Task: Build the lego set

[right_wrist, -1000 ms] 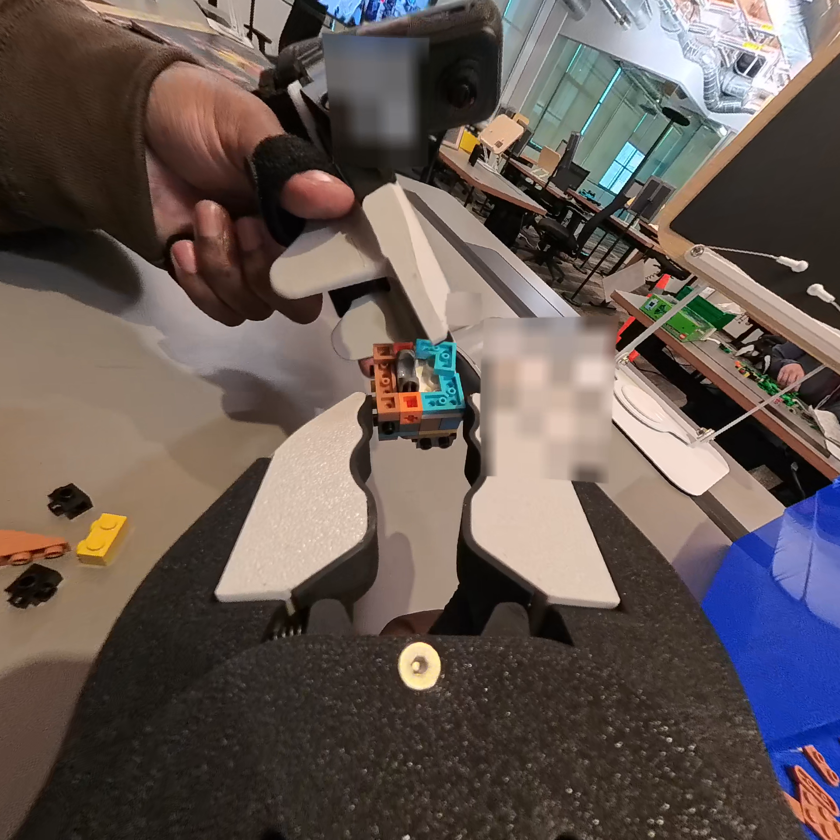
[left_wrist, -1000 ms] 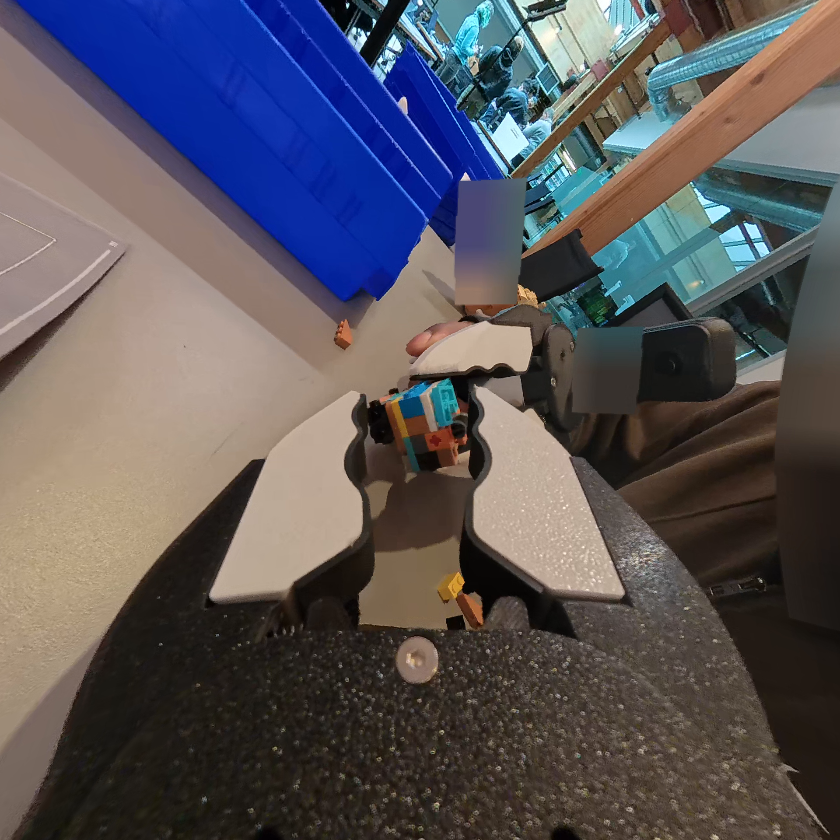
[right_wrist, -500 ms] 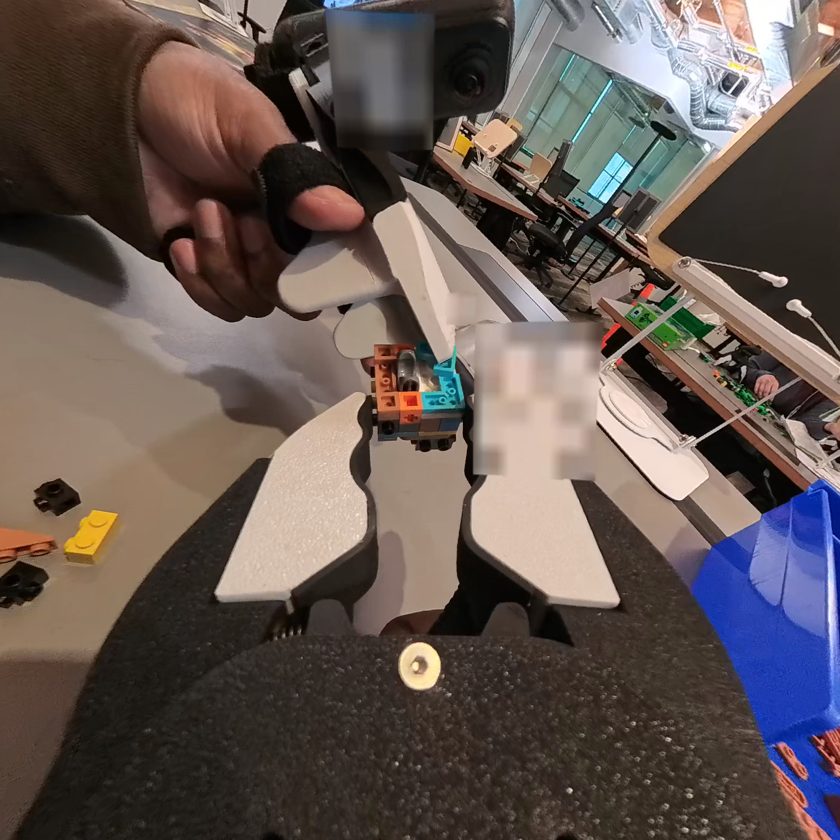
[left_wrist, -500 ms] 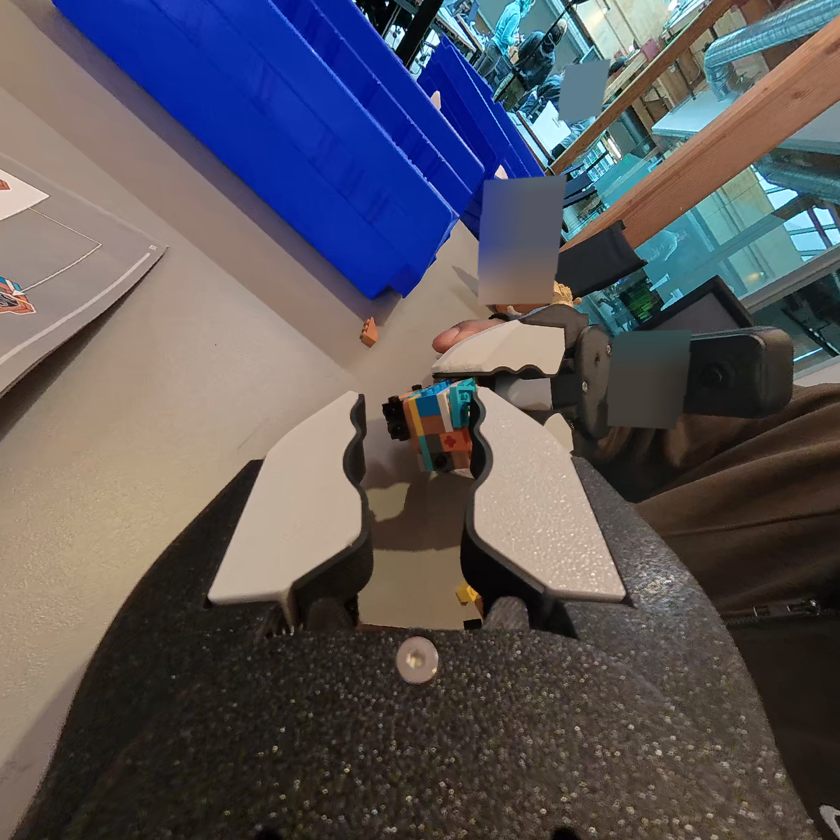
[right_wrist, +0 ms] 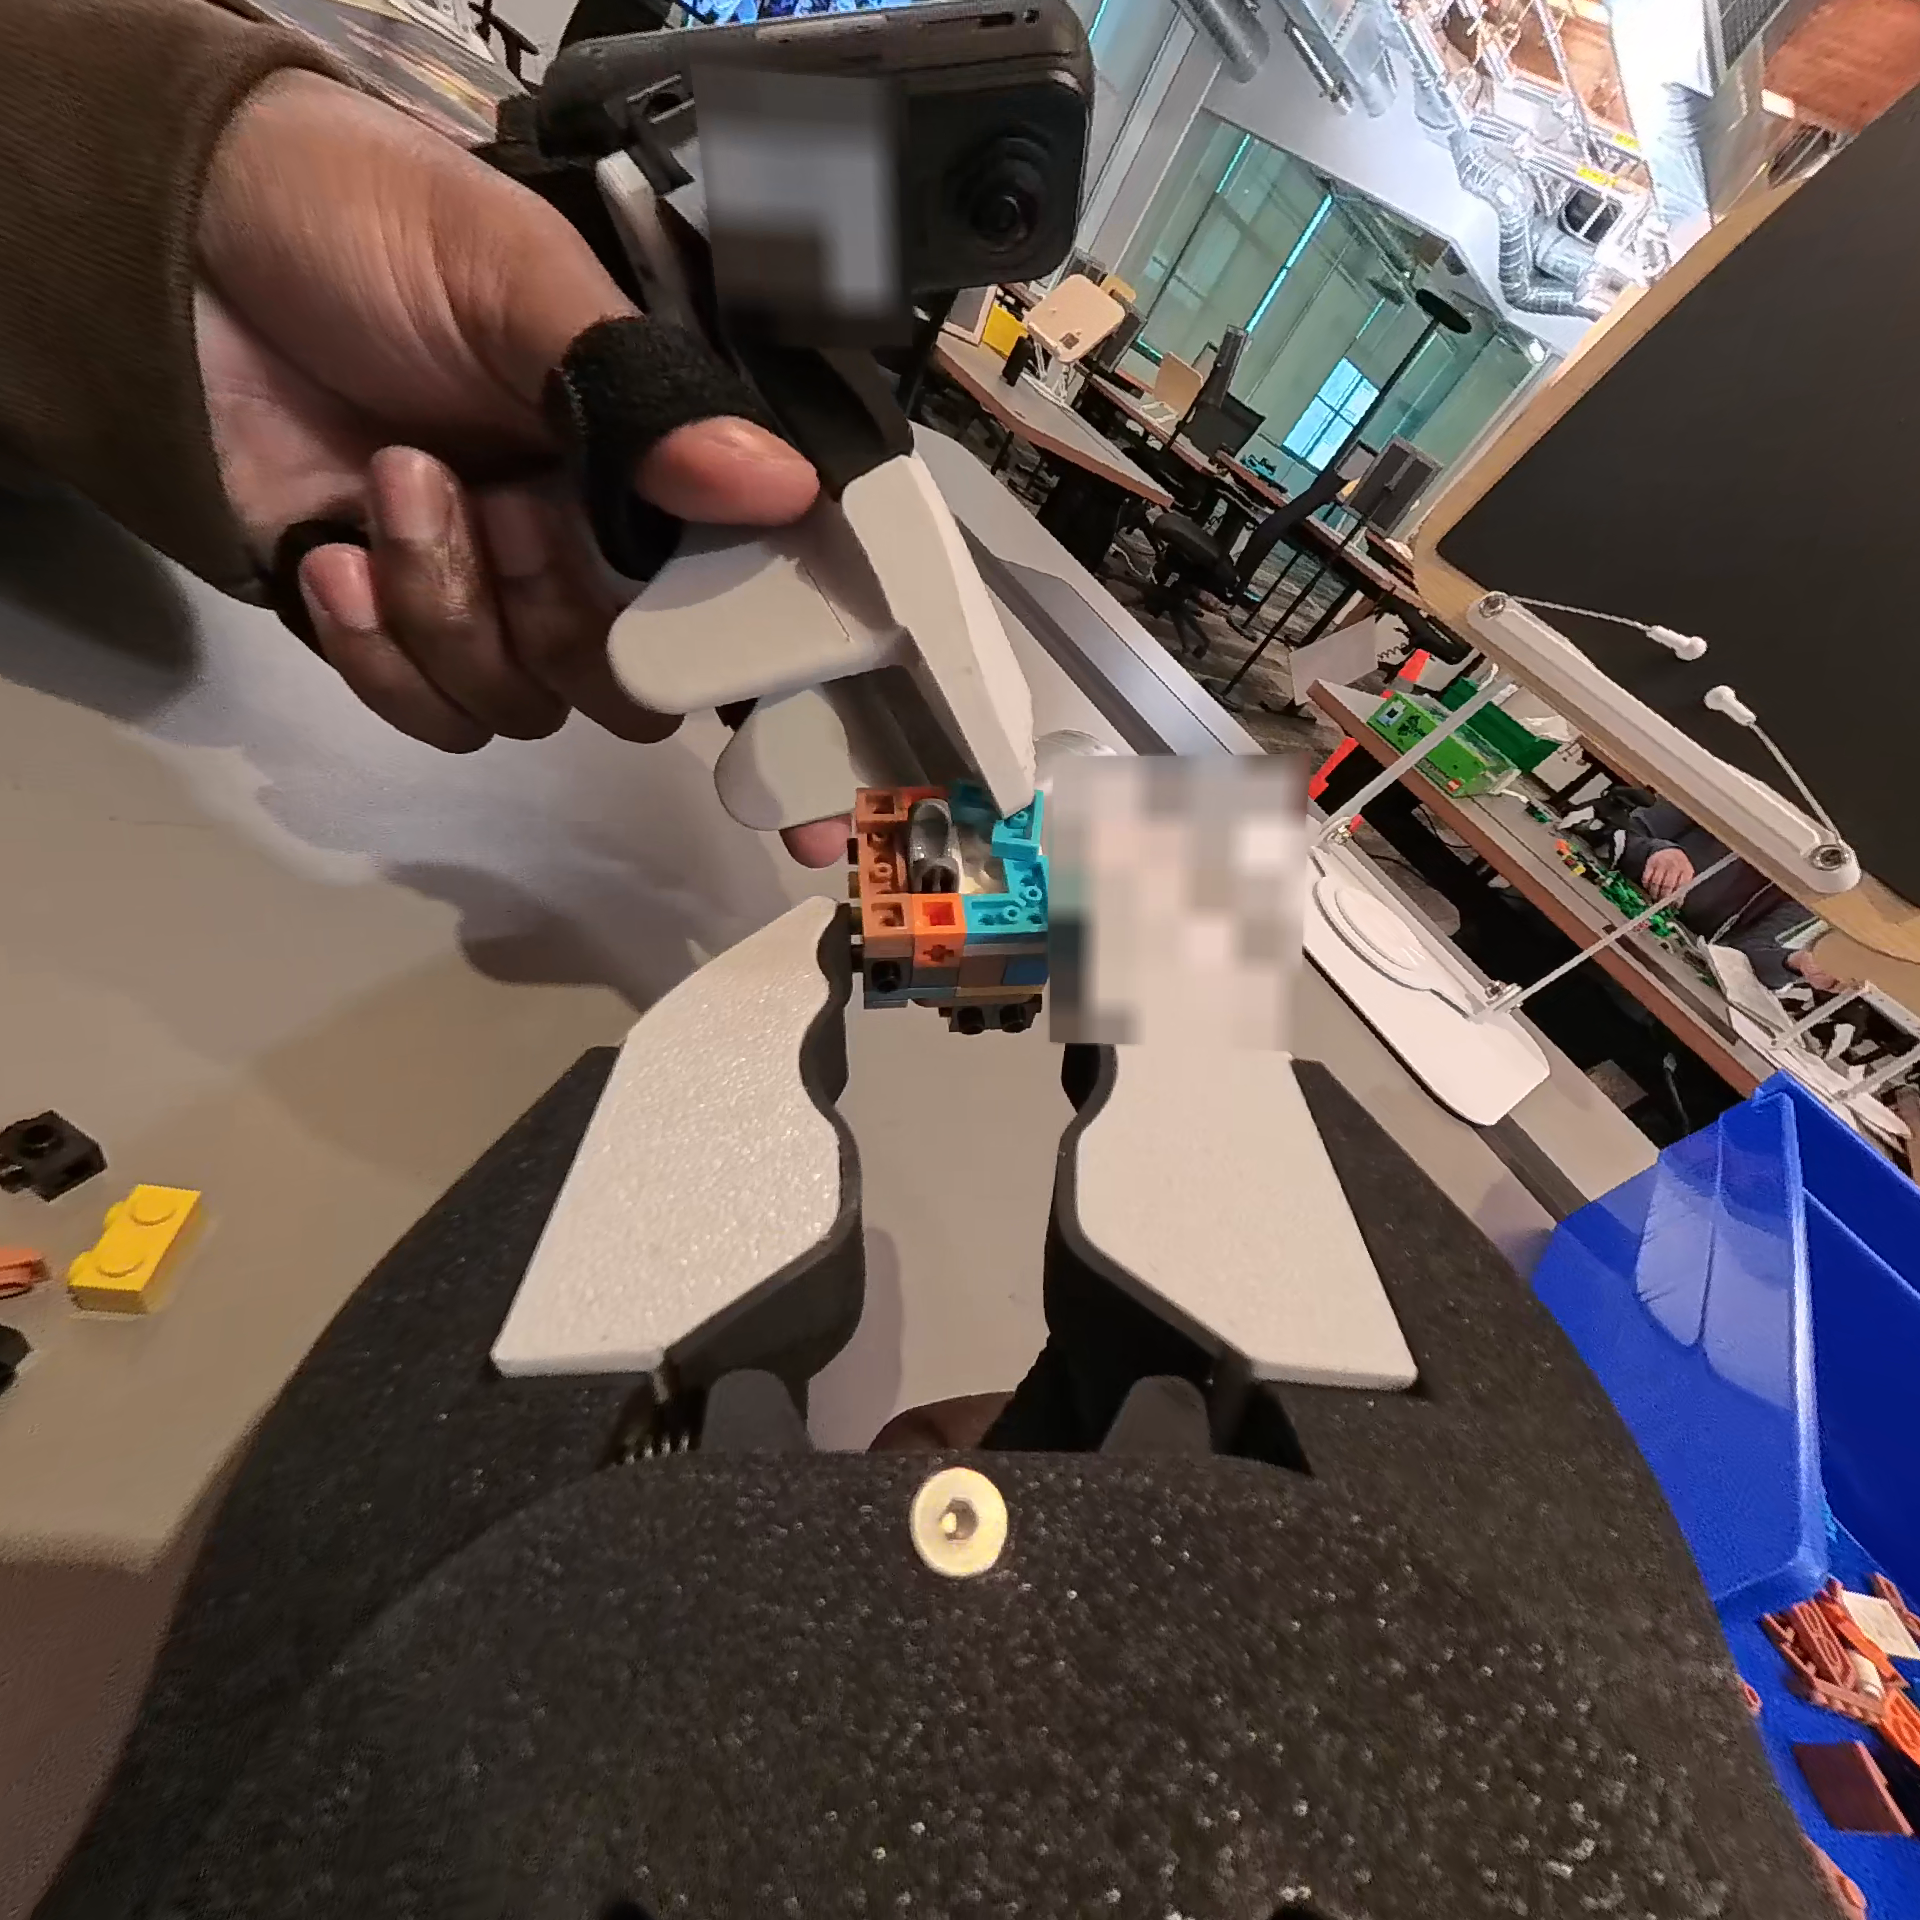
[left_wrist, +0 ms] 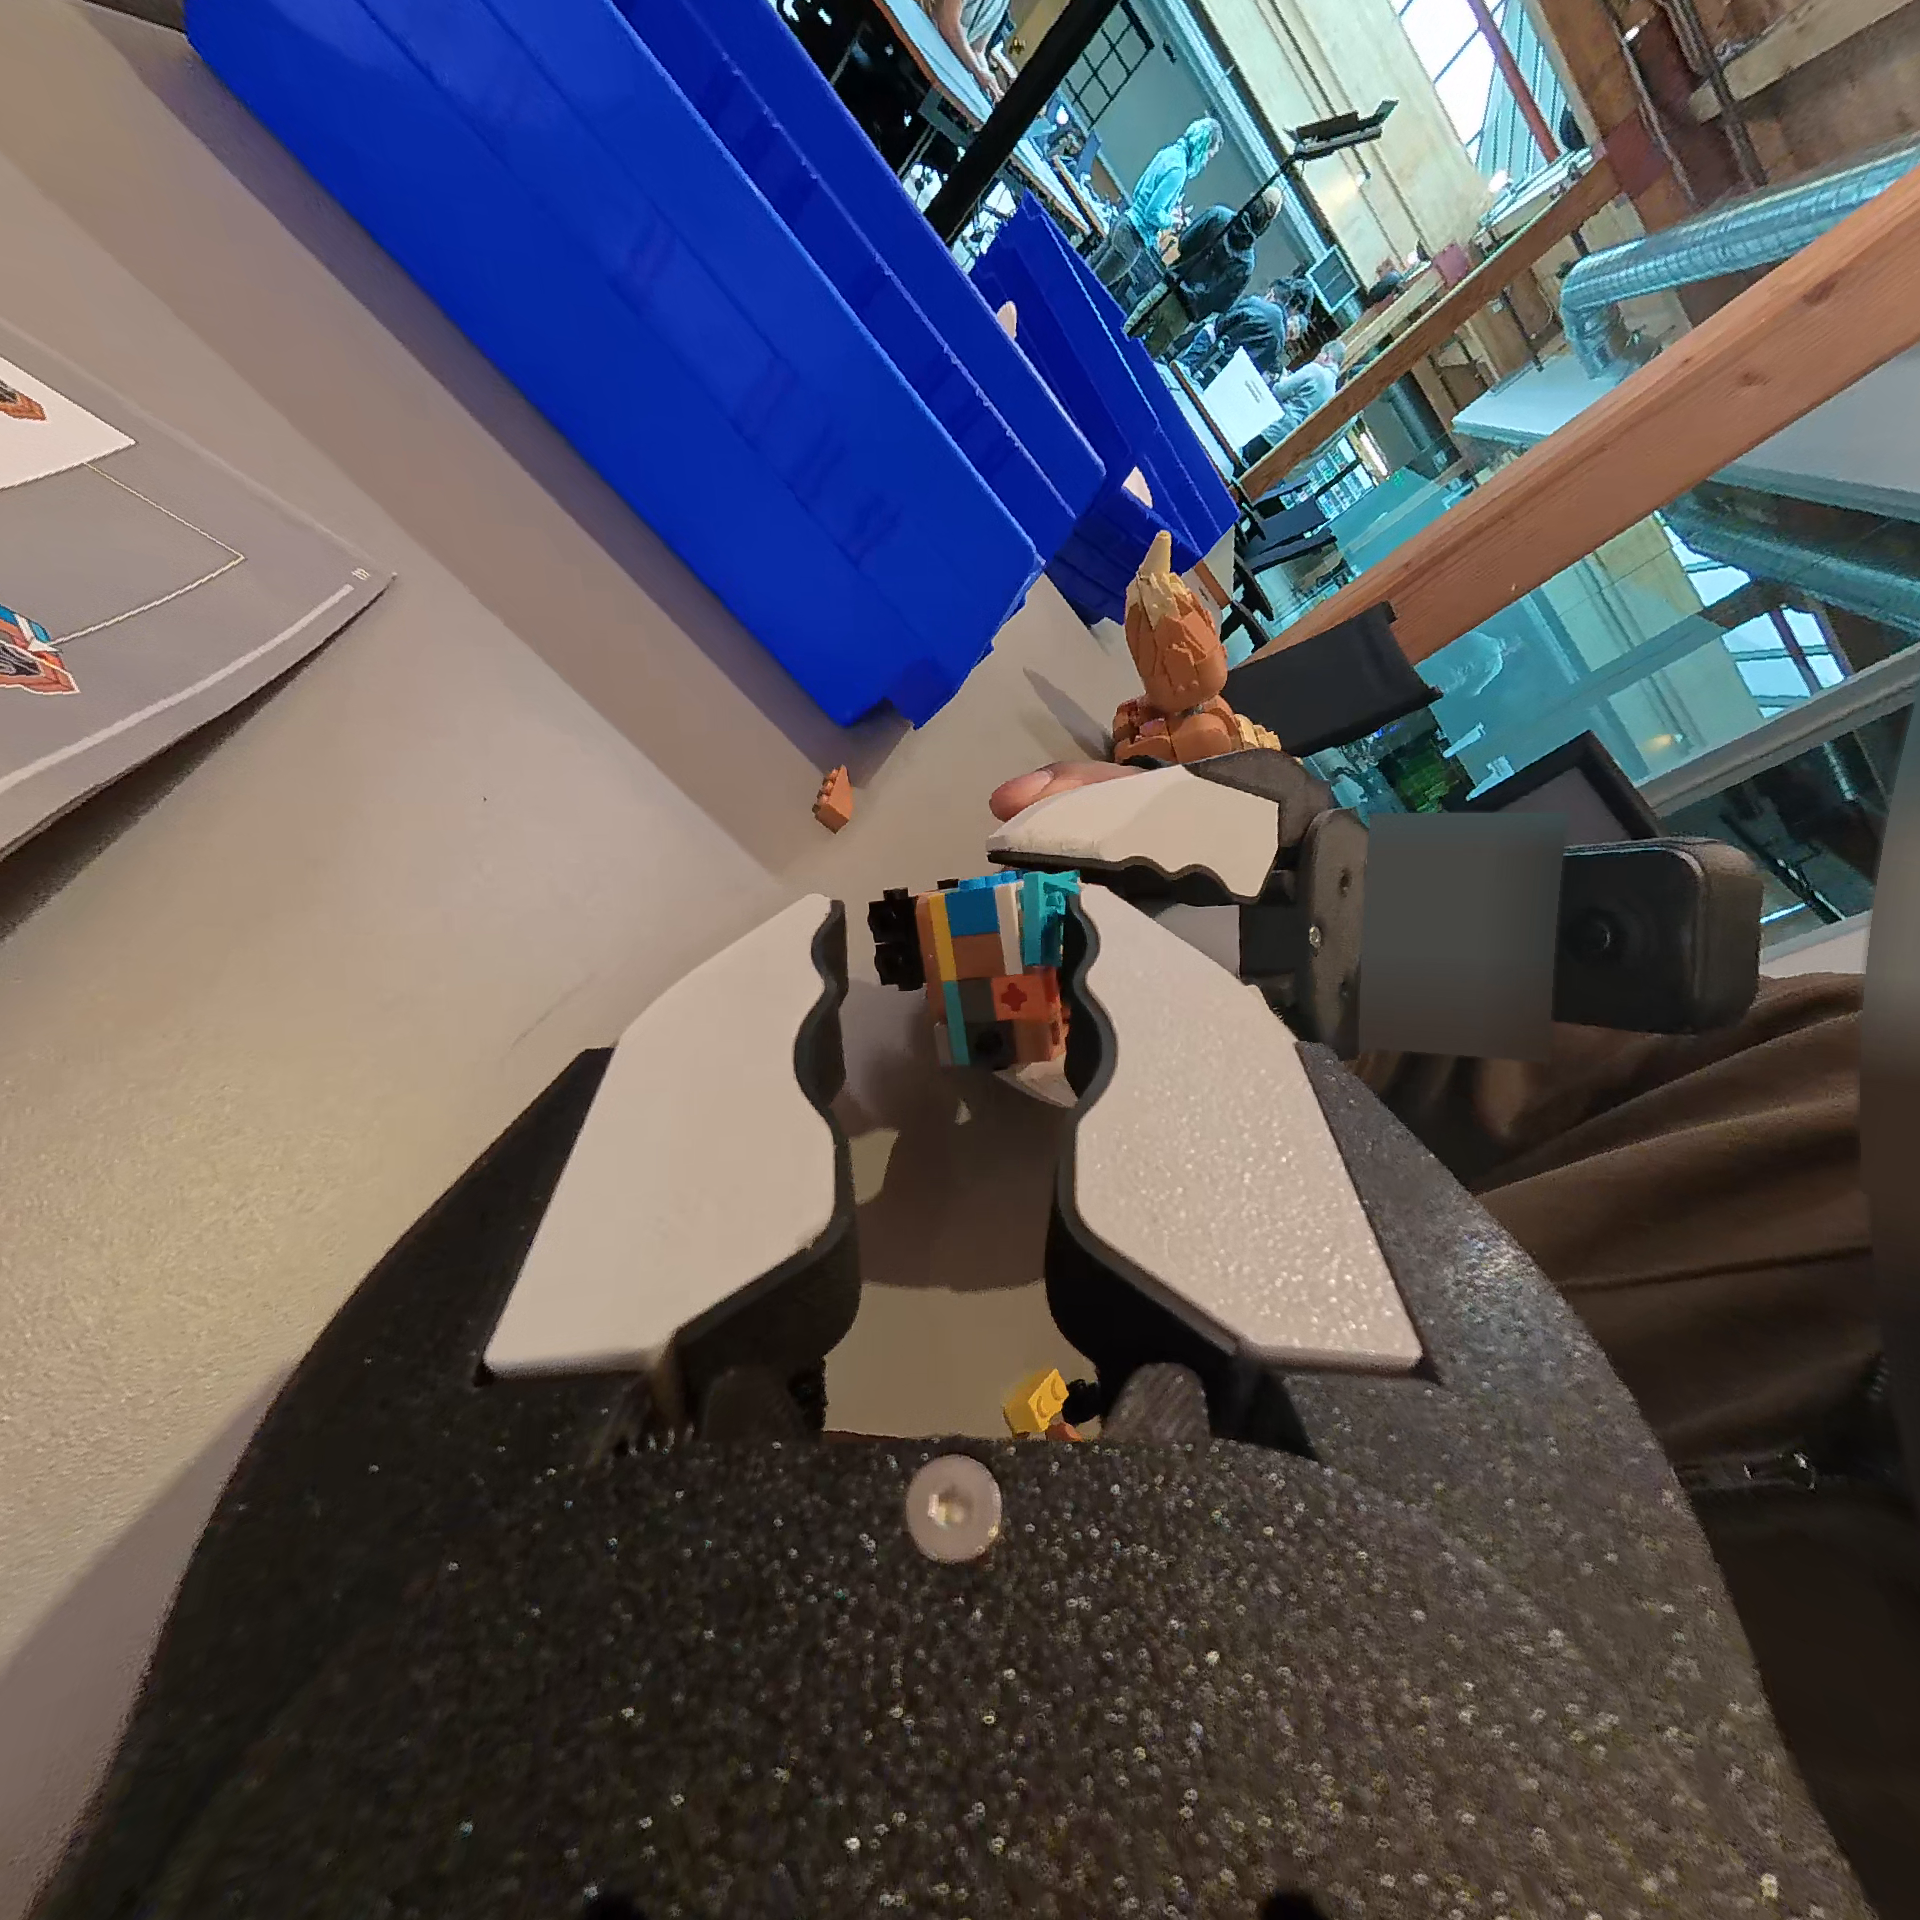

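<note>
A small lego block (left_wrist: 987, 977) of orange, blue, cyan and black bricks is held in the air above the grey table (left_wrist: 312, 1039). My right gripper (right_wrist: 951, 930) is shut on the block (right_wrist: 935, 914); its right tip is hidden by a blur patch. In the left wrist view its fingers (left_wrist: 1143, 847) sit above and below the block. My left gripper (left_wrist: 956, 920) straddles the block loosely, with a thin gap at its left pad. In the right wrist view one of its fingers (right_wrist: 935, 644) rests its tip on the cyan corner.
Blue bins (left_wrist: 675, 312) line the table's far side, with a brown built figure (left_wrist: 1174, 665) and a loose orange piece (left_wrist: 834, 800) near them. An instruction booklet (left_wrist: 156, 623) lies left. Yellow (right_wrist: 135, 1247) and black (right_wrist: 47, 1148) pieces lie on the table. Another blue bin (right_wrist: 1766, 1299) holds brown parts. Less than 4 cm separates the two grippers' tips.
The block has stayed fixed in my right gripper. In the left wrist view it has turned more upright and shifted toward the right finger, and the brown figure has come into sight.
</note>
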Demonstrator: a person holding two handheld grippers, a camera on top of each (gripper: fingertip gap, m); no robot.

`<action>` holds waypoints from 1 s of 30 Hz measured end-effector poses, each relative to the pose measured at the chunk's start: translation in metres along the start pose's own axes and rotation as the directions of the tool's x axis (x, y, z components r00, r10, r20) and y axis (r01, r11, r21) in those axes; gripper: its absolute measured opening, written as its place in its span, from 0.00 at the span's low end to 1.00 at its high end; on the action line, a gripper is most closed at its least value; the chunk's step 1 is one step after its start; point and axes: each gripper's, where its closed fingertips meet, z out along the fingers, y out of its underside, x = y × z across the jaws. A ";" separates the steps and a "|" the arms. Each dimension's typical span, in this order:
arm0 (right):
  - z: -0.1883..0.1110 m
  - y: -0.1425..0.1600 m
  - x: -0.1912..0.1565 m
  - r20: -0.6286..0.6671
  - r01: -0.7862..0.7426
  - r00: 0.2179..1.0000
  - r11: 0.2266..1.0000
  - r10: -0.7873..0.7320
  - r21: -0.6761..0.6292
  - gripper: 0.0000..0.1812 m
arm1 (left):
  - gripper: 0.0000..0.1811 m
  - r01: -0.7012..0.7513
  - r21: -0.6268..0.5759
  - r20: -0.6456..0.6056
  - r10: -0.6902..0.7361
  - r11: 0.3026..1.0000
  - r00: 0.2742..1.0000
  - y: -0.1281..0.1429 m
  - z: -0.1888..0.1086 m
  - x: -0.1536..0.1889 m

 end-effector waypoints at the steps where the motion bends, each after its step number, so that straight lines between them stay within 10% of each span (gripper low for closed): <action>1: 0.000 0.000 0.000 -0.002 -0.002 1.000 1.000 0.002 -0.001 0.21 | 0.22 -0.003 0.001 0.000 0.003 1.000 1.000 0.000 0.000 0.000; 15: 0.000 -0.001 -0.003 0.011 0.007 1.000 1.000 -0.007 0.001 0.21 | 0.30 -0.460 -0.056 0.246 0.459 0.886 0.854 -0.012 -0.006 0.001; 30: 0.000 -0.003 -0.005 0.015 0.013 1.000 1.000 -0.014 0.012 0.21 | 0.30 -0.454 -0.055 0.275 0.450 0.889 0.850 -0.014 -0.007 -0.003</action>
